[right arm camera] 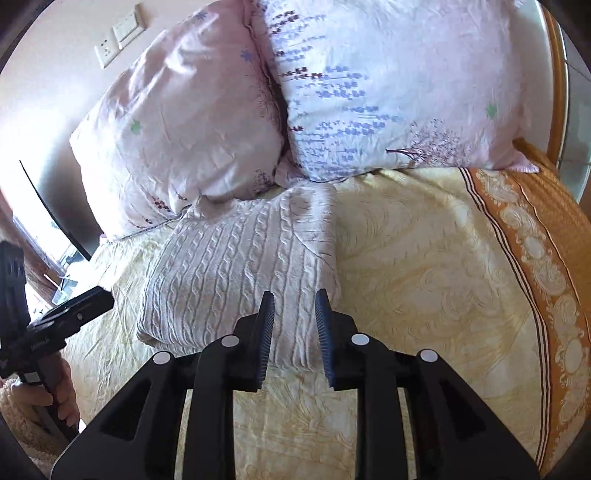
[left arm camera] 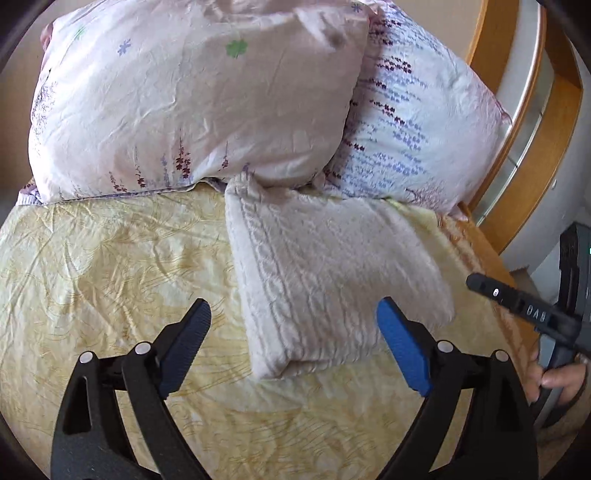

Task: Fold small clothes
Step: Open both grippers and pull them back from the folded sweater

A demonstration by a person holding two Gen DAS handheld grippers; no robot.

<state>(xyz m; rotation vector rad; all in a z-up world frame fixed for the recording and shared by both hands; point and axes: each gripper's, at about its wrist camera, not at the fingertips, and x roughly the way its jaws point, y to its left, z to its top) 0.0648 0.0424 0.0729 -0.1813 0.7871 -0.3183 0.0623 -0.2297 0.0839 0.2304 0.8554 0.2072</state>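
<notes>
Left gripper (left arm camera: 293, 321): black frame, blue pads, jaws spread wide, nothing between them; it hangs above the near edge of the sweater without touching it.
Right gripper (right arm camera: 294, 314): same build, jaws drawn close with a narrow gap, nothing clamped; the pads hang over the sweater's near corner.
Sweater (right arm camera: 243, 266): cream-white cable knit, folded into a compact rectangle, lying flat on the bed; its far edge is tucked against the foot of the two pillows.
Bedspread (right arm camera: 424, 266): pale yellow with a leafy pattern and an orange ornamental border along the right side; creased but flat.
Left pillow (left arm camera: 192, 107): pink, scattered flower print, leaning partly over its neighbour.
Right pillow (right arm camera: 388, 85): pink and white with lavender sprigs, propped at the bed's head.
Wooden bed frame (left arm camera: 532, 122): curved, orange-brown, behind the pillows.
Wall switches (right arm camera: 120, 33): two white plates, upper left of the right wrist view.
</notes>
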